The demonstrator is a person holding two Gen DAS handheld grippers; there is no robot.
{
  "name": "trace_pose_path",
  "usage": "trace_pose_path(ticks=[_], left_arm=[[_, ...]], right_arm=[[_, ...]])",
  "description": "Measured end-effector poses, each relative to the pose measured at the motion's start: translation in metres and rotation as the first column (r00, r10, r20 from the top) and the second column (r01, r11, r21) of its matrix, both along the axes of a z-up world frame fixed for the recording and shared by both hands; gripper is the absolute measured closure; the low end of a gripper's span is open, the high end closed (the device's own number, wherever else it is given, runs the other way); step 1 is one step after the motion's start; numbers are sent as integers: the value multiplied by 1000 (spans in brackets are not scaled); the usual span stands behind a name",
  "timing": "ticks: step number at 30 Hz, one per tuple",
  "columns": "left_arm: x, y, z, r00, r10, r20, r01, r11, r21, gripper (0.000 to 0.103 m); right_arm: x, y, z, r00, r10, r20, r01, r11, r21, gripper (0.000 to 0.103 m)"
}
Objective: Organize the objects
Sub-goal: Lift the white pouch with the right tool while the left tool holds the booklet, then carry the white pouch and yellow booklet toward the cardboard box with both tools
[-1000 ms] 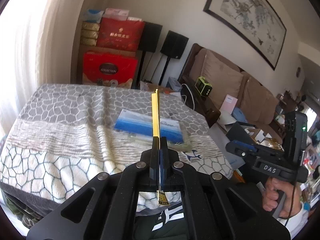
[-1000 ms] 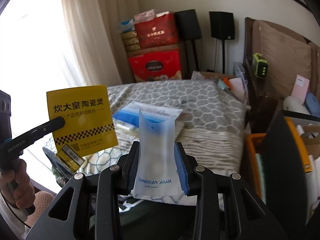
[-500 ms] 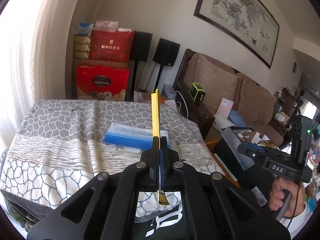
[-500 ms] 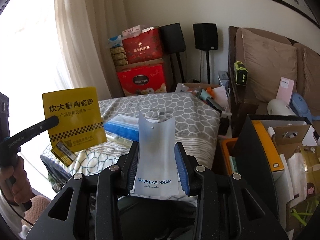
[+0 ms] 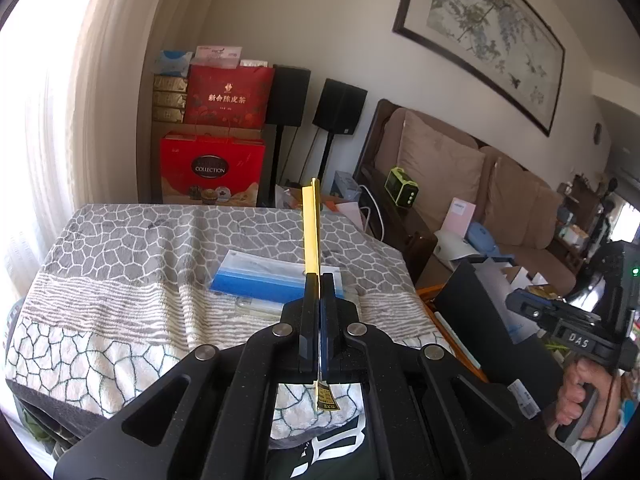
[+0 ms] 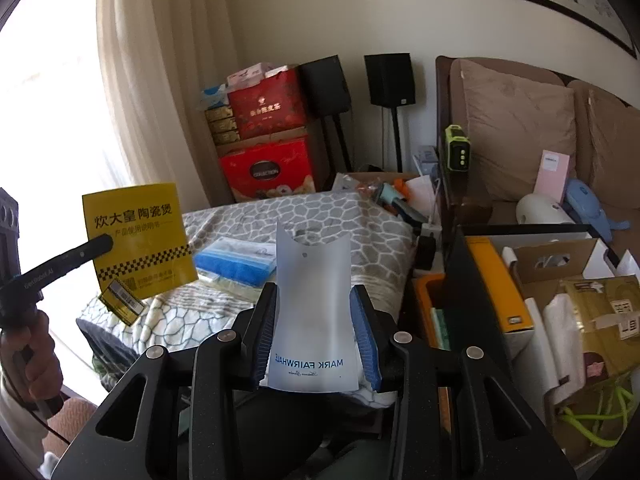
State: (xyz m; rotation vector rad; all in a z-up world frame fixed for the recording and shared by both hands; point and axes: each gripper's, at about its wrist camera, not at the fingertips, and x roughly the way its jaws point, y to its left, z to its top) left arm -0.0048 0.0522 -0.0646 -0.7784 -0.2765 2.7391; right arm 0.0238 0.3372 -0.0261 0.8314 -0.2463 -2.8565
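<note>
Left gripper (image 5: 318,280) clamped on yellow booklet (image 6: 138,236); right gripper (image 6: 314,308) gripping white pouch (image 6: 314,292)

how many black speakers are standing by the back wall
2: one speaker right of the red gift boxes, the other speaker further right, beside the sofa. More may be hidden.

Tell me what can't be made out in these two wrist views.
- Left wrist: the yellow booklet shows edge-on, so its cover is unreadable there.
- Right wrist: the frosted pouch is translucent; any contents stay unclear.
- Both views: the blue packet on the patterned cloth has print too small to read.
- Right wrist: the black bin hides its floor under boxes.
</note>
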Motion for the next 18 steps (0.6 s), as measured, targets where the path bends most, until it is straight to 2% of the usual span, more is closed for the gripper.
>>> trace_pose_path(ticks=[18], left_arm=[[1, 41, 17, 997, -71, -25, 71, 997, 0, 103]], right_arm=[[18, 36, 20, 995, -82, -52, 81, 996, -21, 65]])
